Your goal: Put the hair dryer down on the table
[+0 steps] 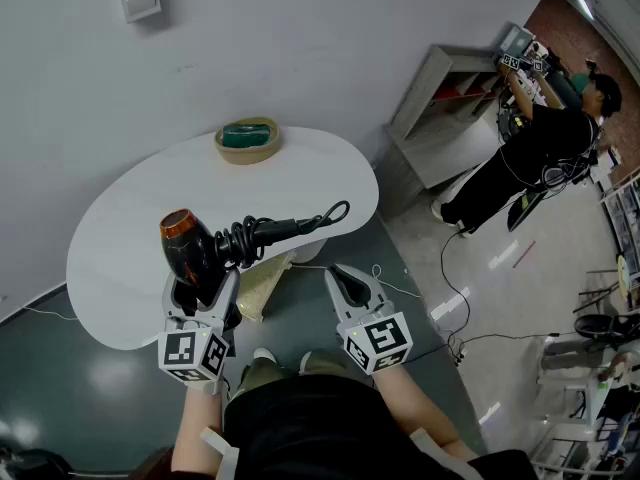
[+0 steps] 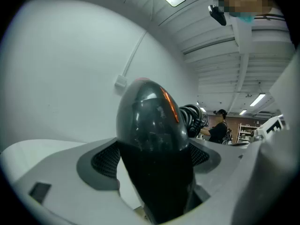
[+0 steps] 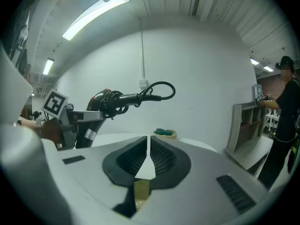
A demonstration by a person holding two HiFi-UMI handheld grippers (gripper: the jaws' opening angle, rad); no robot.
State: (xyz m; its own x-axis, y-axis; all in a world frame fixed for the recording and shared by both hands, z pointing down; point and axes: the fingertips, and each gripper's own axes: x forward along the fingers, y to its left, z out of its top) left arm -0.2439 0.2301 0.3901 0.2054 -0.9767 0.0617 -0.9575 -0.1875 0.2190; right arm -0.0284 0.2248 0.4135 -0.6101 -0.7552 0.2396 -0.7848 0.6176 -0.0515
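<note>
A black hair dryer (image 1: 190,251) with an orange back end stands upright over the near edge of the white oval table (image 1: 110,248), its cord coiled around the nozzle. My left gripper (image 1: 203,290) is shut on its handle from below. In the left gripper view the dryer (image 2: 152,139) fills the gap between the jaws. My right gripper (image 1: 350,280) hovers beside the table's near right edge, shut and empty. In the right gripper view the pads of my right gripper (image 3: 149,156) meet, and the dryer (image 3: 105,102) shows at left, held by the left gripper (image 3: 77,121).
A tan bowl (image 1: 247,138) with something green inside sits at the table's far edge, near the wall. A yellowish bundle (image 1: 262,286) lies under the near edge. A person (image 1: 540,148) works at a grey shelf unit (image 1: 450,108) to the right. Cables run across the floor.
</note>
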